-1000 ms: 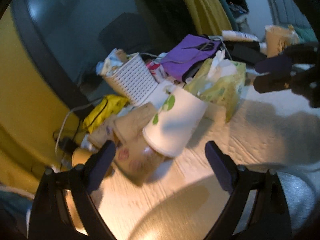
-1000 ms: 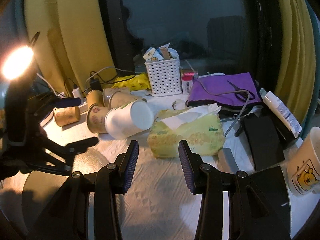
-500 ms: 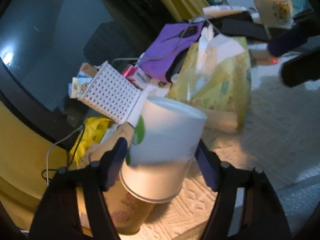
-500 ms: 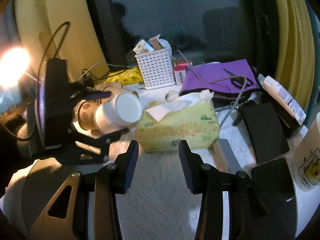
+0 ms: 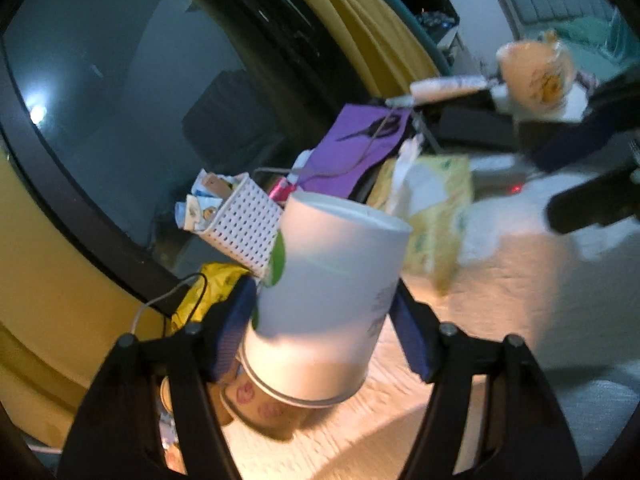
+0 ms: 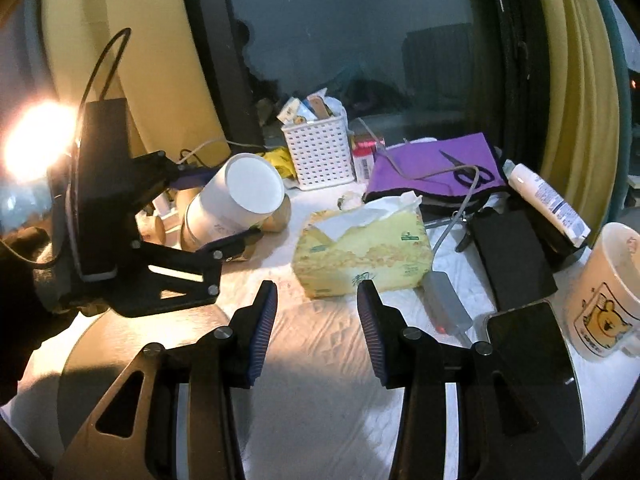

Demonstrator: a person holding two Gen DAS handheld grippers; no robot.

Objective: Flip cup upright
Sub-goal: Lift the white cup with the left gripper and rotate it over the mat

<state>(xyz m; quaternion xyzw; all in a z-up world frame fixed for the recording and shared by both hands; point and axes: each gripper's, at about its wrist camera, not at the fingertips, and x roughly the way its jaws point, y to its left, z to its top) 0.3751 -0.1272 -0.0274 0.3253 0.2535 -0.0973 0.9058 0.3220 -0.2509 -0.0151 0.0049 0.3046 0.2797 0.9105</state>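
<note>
A white paper cup (image 5: 332, 292) with a green leaf mark lies on its side, its closed base toward the tissue box. My left gripper (image 5: 324, 320) has a blue pad on each side of the cup's body and is shut on it. In the right wrist view the cup (image 6: 236, 204) sits between the left gripper's fingers (image 6: 224, 242) with its base facing the camera. My right gripper (image 6: 316, 320) is open and empty above the white cloth, in front of the tissue box.
Several brown paper cups (image 5: 264, 404) lie under and behind the white cup. A yellow tissue box (image 6: 360, 252), white basket (image 6: 320, 152), purple cloth with scissors (image 6: 440, 164), black cases, a phone (image 6: 532, 344) and a bear mug (image 6: 608, 296) crowd the table.
My left gripper moved in around the white cup and closed on it. The cup has tilted, its base now higher. The right gripper stayed nearly still.
</note>
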